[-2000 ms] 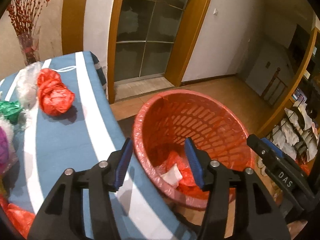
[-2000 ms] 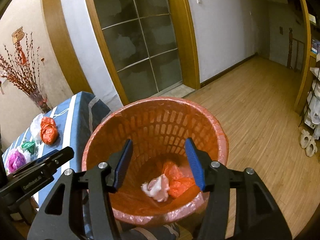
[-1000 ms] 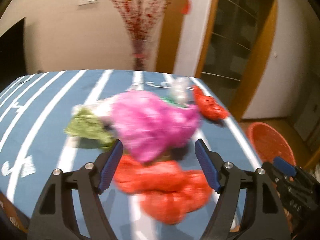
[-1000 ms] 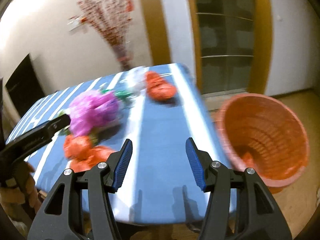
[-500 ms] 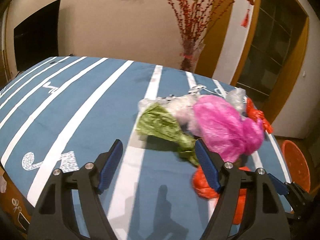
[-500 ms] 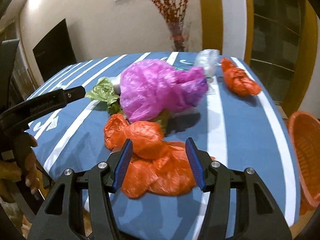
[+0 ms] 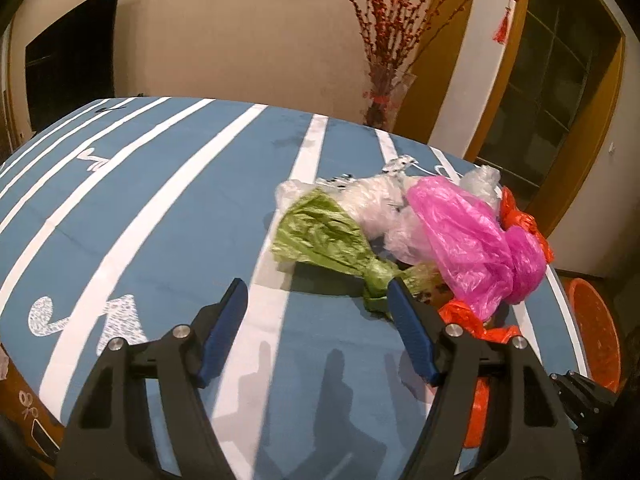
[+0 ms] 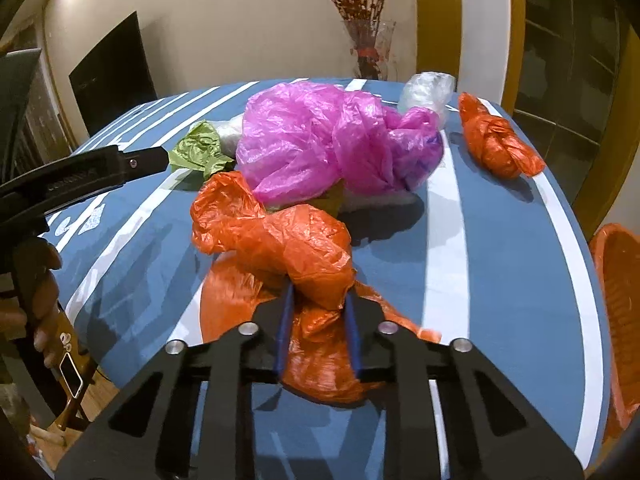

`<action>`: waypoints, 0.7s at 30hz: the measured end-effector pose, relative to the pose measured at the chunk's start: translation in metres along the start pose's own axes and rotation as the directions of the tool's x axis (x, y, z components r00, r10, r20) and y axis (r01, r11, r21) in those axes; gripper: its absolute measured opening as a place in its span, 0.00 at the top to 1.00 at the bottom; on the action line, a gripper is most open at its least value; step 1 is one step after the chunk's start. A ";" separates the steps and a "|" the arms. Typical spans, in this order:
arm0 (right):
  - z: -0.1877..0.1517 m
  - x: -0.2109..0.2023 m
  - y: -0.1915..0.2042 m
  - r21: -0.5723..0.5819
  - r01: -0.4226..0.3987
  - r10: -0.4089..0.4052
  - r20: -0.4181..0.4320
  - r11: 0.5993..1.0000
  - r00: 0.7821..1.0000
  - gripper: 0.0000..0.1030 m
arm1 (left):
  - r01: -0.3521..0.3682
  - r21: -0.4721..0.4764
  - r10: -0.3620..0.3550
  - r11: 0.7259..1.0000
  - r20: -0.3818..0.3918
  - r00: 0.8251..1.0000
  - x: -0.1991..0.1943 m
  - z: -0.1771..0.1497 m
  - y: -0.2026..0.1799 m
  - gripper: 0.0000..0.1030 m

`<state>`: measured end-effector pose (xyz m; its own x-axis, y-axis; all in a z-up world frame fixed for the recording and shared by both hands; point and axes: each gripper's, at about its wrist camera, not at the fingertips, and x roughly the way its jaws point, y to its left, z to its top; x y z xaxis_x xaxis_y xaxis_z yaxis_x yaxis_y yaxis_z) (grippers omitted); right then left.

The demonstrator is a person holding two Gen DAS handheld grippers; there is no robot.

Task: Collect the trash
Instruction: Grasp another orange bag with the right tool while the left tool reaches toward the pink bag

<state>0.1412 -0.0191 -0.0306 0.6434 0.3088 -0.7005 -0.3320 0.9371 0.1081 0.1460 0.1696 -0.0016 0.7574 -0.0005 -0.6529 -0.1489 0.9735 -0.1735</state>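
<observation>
The orange plastic bag, crumpled at the near edge of the blue striped tablecloth, is judged light, soft and slippery, best taken at a bunched fold. It is pinched between the nearly closed jaws of the right gripper (only a narrow wad between them). The left gripper is held wide apart and empty, its right finger near the green bag, with the orange basket beyond the table edge

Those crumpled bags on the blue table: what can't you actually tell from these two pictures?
- What the pink bag holds: the plastic is opaque in both views.
- Inside the red basket: cut off by the right wrist frame edge.
- Most of the nearest orange bag in the left wrist view: hidden behind the left gripper.
- What lies under the orange bag: the right gripper blocks it.
</observation>
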 end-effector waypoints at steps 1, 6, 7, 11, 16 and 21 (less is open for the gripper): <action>-0.001 -0.002 -0.003 0.008 0.002 -0.002 0.002 1.000 1.000 0.82 | 0.008 0.007 -0.008 1.000 0.000 1.000 0.000 0.000 -0.004 0.31; -0.005 -0.014 -0.020 0.041 0.023 -0.023 0.015 0.999 1.000 0.84 | 0.043 0.043 -0.043 0.998 0.004 0.999 0.000 0.001 -0.027 0.31; -0.006 -0.017 -0.024 0.049 0.027 -0.028 0.019 0.998 0.999 0.85 | 0.048 0.046 -0.049 0.998 0.004 0.999 0.000 0.001 -0.030 0.31; -0.009 -0.031 -0.039 0.086 0.043 -0.047 0.042 0.995 0.998 0.86 | 0.073 0.064 -0.074 0.995 0.004 0.997 -0.001 0.002 -0.045 0.31; -0.009 -0.051 -0.052 0.111 0.050 -0.060 0.088 0.993 0.994 0.86 | 0.094 0.085 -0.095 0.992 0.003 0.995 -0.002 0.002 -0.059 0.31; -0.003 -0.077 -0.057 0.121 0.050 -0.069 0.155 0.991 0.985 0.86 | 0.109 0.093 -0.109 0.990 0.001 0.994 -0.004 0.002 -0.067 0.31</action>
<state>0.1083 -0.0963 0.0151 0.7640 0.2652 -0.5882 -0.2132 0.9642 0.1578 0.1546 0.1050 0.0141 0.7700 -0.1067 -0.6291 -0.0061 0.9846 -0.1745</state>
